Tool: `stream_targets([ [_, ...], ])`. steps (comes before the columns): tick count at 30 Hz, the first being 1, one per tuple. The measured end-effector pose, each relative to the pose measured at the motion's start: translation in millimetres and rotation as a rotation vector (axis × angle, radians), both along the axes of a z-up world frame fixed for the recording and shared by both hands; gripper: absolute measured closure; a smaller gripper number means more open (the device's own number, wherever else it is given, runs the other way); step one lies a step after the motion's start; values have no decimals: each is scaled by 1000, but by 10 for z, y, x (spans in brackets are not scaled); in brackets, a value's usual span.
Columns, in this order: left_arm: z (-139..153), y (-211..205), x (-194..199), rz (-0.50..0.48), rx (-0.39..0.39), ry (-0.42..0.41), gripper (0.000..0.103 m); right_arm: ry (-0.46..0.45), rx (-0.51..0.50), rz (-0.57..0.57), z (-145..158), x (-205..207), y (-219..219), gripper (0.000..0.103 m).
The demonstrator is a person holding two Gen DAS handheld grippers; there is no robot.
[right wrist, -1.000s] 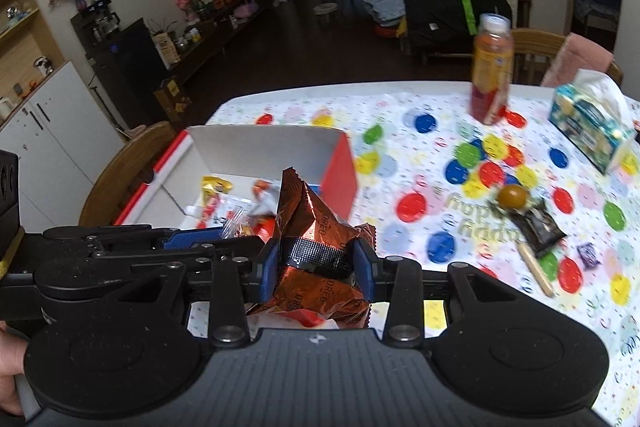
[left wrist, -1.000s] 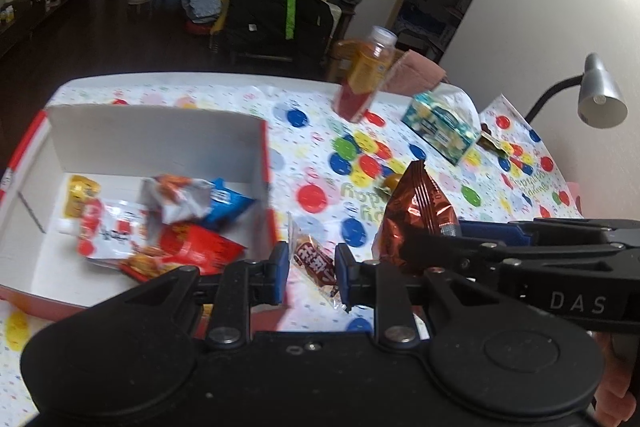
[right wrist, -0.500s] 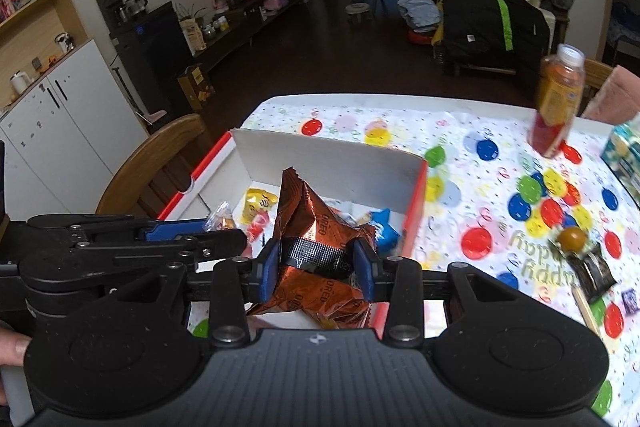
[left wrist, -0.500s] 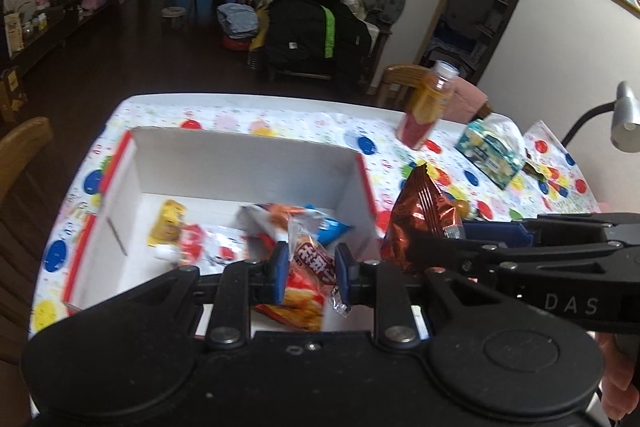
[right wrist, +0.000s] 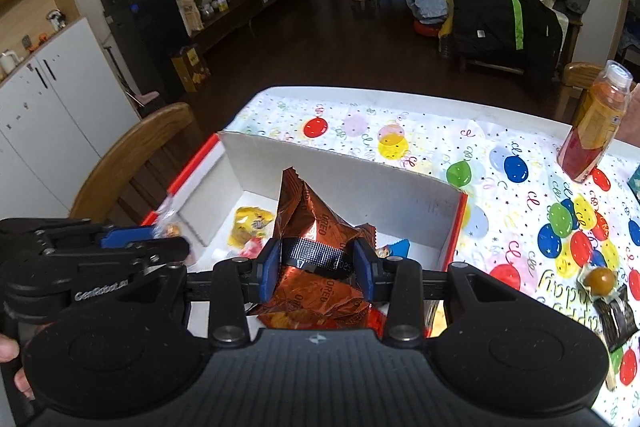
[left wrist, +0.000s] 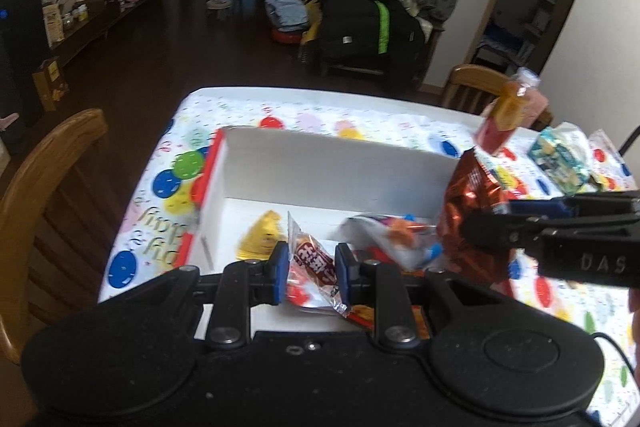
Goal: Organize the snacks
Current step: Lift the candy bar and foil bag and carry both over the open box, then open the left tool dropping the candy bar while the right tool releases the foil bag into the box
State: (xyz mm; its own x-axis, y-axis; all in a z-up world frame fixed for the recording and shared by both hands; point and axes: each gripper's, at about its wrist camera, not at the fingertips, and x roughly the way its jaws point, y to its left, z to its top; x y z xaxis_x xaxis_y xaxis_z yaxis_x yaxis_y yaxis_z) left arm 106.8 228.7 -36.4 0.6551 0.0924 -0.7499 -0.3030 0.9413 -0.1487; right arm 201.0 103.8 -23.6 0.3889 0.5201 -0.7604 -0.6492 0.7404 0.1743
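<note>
My left gripper (left wrist: pixel 311 273) is shut on a small clear-and-red snack packet (left wrist: pixel 313 265), held over the white box with red edges (left wrist: pixel 320 167). My right gripper (right wrist: pixel 316 265) is shut on a copper-brown Oreo bag (right wrist: pixel 316 215), also above the box (right wrist: pixel 312 163). In the left wrist view that bag (left wrist: pixel 468 211) hangs at the right in the other gripper's fingers. Inside the box lie a yellow packet (left wrist: pixel 262 237) and several red, white and blue wrappers (left wrist: pixel 392 235). In the right wrist view the left gripper (right wrist: pixel 168 227) shows at the left.
A juice bottle (right wrist: pixel 596 123) stands at the back right of the balloon-print tablecloth (right wrist: pixel 520 187), a tissue box (left wrist: pixel 560 159) beyond it. A round golden sweet (right wrist: pixel 600 279) and a dark wrapper (right wrist: pixel 616 315) lie right of the box. A wooden chair (left wrist: pixel 44 195) stands at the table's left side.
Both grippers have carried their packets leftward from over the tablecloth to above the box. The grips have stayed the same.
</note>
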Motion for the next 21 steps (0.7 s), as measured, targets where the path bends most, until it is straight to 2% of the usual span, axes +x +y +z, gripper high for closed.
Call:
stream_targets([
  [9, -285, 219, 149, 13, 35, 91, 81, -22, -59, 15, -152, 166, 232, 65],
  [21, -536, 152, 296, -20, 57, 165, 81, -9, -67, 4, -260, 112, 276, 63],
])
